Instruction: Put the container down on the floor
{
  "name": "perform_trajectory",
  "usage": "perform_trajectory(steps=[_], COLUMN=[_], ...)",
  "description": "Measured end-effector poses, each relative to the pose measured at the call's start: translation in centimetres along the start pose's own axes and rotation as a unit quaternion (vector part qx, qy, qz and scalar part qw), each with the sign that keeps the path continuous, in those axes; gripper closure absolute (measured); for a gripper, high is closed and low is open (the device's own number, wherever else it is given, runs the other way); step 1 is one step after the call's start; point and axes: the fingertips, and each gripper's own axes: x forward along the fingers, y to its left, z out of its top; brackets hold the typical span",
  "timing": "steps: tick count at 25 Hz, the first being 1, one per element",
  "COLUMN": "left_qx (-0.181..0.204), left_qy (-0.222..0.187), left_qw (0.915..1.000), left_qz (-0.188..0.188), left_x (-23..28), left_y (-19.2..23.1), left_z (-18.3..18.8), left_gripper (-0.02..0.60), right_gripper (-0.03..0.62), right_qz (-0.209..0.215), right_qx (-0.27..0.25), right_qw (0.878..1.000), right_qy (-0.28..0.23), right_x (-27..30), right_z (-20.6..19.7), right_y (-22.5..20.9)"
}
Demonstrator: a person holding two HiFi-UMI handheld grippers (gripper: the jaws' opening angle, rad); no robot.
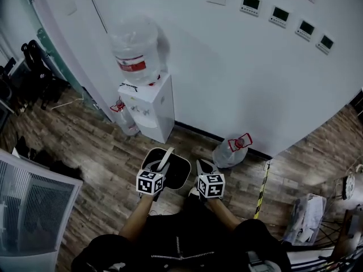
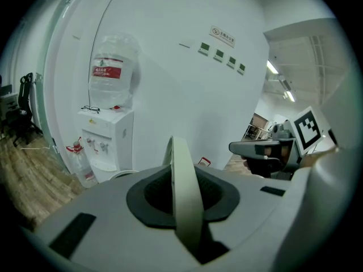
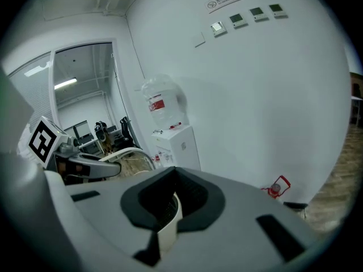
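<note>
Dark-sleeved arms of the person (image 1: 170,237) reach forward to two grippers, each carrying a cube of square black-and-white markers. The left gripper (image 1: 155,179) is clamped on a thin, pale, smooth handle (image 2: 184,191), a flat band that arches up from between its jaws. The band belongs to the container (image 1: 181,173), a rounded bin with a light outer wall and a dark inside, which sits directly ahead of and between both grippers. The right gripper (image 3: 168,226) is closed on a pale thin edge with a ribbed inner face, apparently the container's rim on its own side; grey gripper housing cuts off the rest. Whether the container's base touches the wood-plank floor (image 1: 96,152) cannot be told.

Beyond the left gripper stands a boxy white water dispenser (image 1: 150,107) topped by a clear upturned bottle (image 1: 135,49). Ahead of the right gripper a second clear bottle (image 1: 229,151) with a red cap lies against the smooth white wall (image 1: 227,78).
</note>
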Motion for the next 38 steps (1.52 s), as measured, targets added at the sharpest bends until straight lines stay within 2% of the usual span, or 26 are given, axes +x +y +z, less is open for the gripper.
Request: perform_trajectory(steps=[10, 18, 27, 30, 38], left_qx=[0.006, 0.02, 0.04, 0.033, 0.05], left_qy=[0.014, 0.028, 0.027, 0.027, 0.045], left_qw=[0.9999, 0.9993, 0.9988, 0.9991, 0.9975], left_qz=[0.005, 0.012, 0.008, -0.002, -0.021], left_x=[5.7, 10.3, 13.1, 14.4, 19.6], left_y=[0.1, 0.4, 0.6, 0.6, 2.8], left_z=[3.8, 5.8, 8.3, 8.8, 10.2], left_gripper=[0.514, 0.513, 0.513, 0.512, 0.514], right_gripper=[0.583, 0.583, 0.583, 0.583, 0.583], right_qz=[0.006, 0.005, 0.008, 0.009, 0.004], right_qx=[0.002, 0.002, -0.003, -0.004, -0.004], right_qw=[1.0, 1.0, 1.0, 1.0, 1.0], right_qy=[-0.014, 0.001, 0.002, 0.007, 0.012], right_x=[3.4, 4.9, 6.5, 7.1, 11.7], right_z=[4.7, 4.9, 6.3, 6.4, 8.5], right_y=[-5.9, -9.9, -11.0, -11.0, -11.8])
